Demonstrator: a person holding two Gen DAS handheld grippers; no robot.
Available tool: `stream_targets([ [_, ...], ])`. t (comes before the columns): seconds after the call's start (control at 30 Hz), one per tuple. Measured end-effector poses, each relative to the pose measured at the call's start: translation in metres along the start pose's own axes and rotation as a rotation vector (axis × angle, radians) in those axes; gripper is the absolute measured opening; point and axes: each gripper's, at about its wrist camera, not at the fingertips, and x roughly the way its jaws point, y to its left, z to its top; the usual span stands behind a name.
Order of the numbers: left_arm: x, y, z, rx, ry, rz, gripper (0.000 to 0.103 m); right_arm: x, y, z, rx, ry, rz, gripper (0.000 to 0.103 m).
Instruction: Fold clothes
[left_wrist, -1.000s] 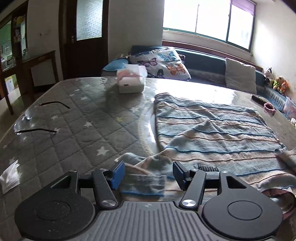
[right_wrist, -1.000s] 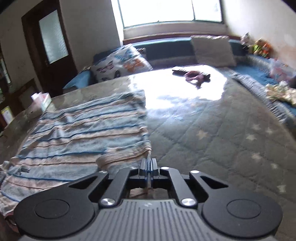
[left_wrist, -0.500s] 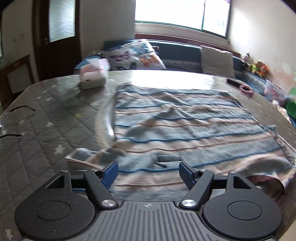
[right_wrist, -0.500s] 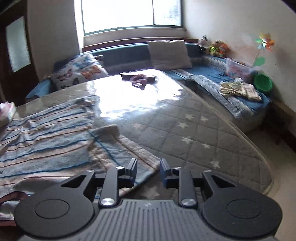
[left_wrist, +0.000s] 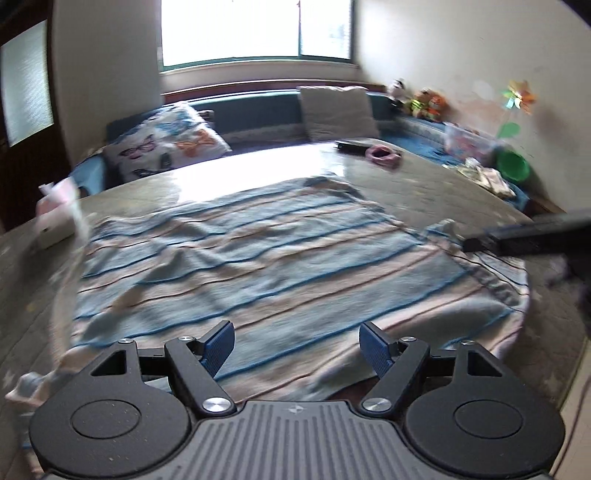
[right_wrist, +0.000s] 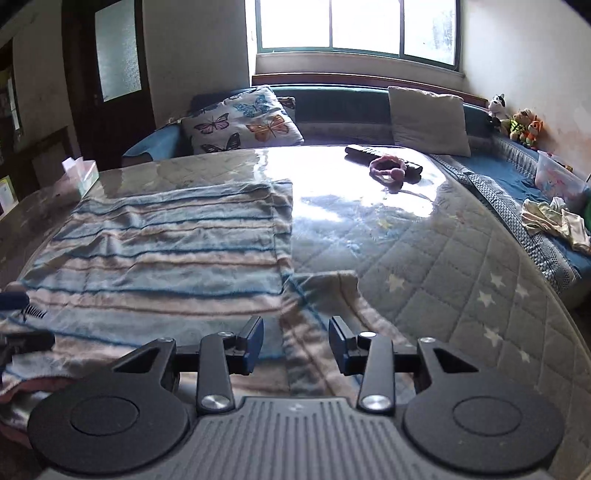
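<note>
A blue and beige striped garment lies spread flat on the glass-topped table. It also shows in the right wrist view, with its right sleeve lying out to the side. My left gripper is open and empty over the garment's near hem. My right gripper is open and empty above the seam where the sleeve joins the body. The other gripper's body shows at the right edge of the left wrist view.
A tissue box stands at the table's far left. A pink hair band and a black remote lie at the far right. A sofa with a butterfly pillow runs behind. The table edge curves at right.
My right gripper has let go of the garment and opened. Both grippers have swung to face the window; the left one has opened wider and moved rightward over the hem.
</note>
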Motion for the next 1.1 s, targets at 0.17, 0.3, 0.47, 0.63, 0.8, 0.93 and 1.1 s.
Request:
stream_targets([
  [0.17,0.014,-0.031,-0.005,0.091,0.023,-0.048,0.077,0.031,-0.010,0.008,0.008,0.013,-0.035,0.039],
  [0.3,0.020,-0.053,-0.014,0.175,0.038,-0.081,0.077,0.052,-0.018,0.005,0.017,0.056,-0.067,0.039],
  [0.47,0.018,-0.059,-0.028,0.246,0.046,-0.108,0.077,0.053,-0.029,0.004,0.008,0.075,-0.143,0.039],
  [0.63,0.004,-0.035,-0.014,0.196,0.010,-0.093,0.077,0.047,-0.034,0.019,-0.010,0.068,-0.112,0.039],
  [0.8,0.008,0.036,0.015,0.057,-0.002,0.063,0.076,0.050,-0.022,0.045,-0.033,0.061,-0.035,0.039],
  [0.93,0.015,0.096,0.039,-0.060,-0.007,0.196,0.070,0.064,-0.009,0.063,-0.054,0.062,0.012,0.039],
  [1.1,0.041,0.166,0.057,-0.149,0.019,0.320,0.059,0.090,0.004,0.087,-0.064,0.064,0.068,0.039],
])
